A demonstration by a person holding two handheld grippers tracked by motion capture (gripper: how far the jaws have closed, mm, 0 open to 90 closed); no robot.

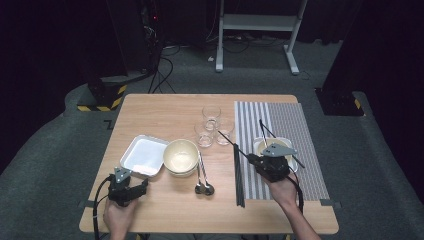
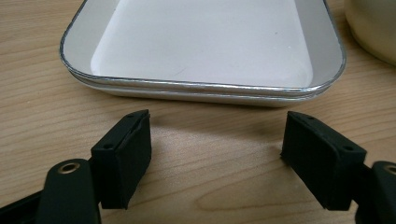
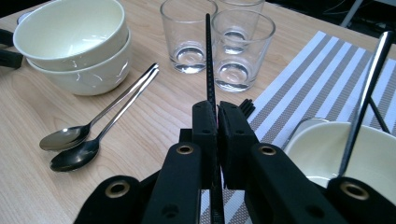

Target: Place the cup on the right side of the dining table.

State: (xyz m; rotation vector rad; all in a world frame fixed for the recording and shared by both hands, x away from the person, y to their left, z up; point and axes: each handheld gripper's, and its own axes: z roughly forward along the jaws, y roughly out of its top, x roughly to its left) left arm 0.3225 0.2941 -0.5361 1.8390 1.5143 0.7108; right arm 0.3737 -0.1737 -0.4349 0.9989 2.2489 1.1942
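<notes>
While I watch from far away, I see the big wooden table [image 1: 165,110] first, with a striped mat [image 1: 295,125] lying on its right side. On the left part of the table sits a flat white tray [image 1: 144,155], and just beside it stand two cream bowls [image 1: 180,156], one inside the other. A small white dish [image 1: 262,145] rests on the mat, under my right gripper [image 1: 248,158]. Three clear glasses [image 1: 211,125] stand close together near the middle of the table. Two shiny spoons [image 1: 204,186] lie side by side next to the bowls. A bunch of black chopsticks [image 1: 238,180] lies along the left edge of the mat. My right gripper has its jaws squeezed tight on one thin black chopstick [image 3: 209,60], which points up and away toward the glasses, above the table. Another dark stick [image 3: 366,93] leans in the dish. My left gripper [image 2: 217,154] rests low on the table just in front of the tray, and its jaws stand wide apart with nothing between them but bare wood.
</notes>
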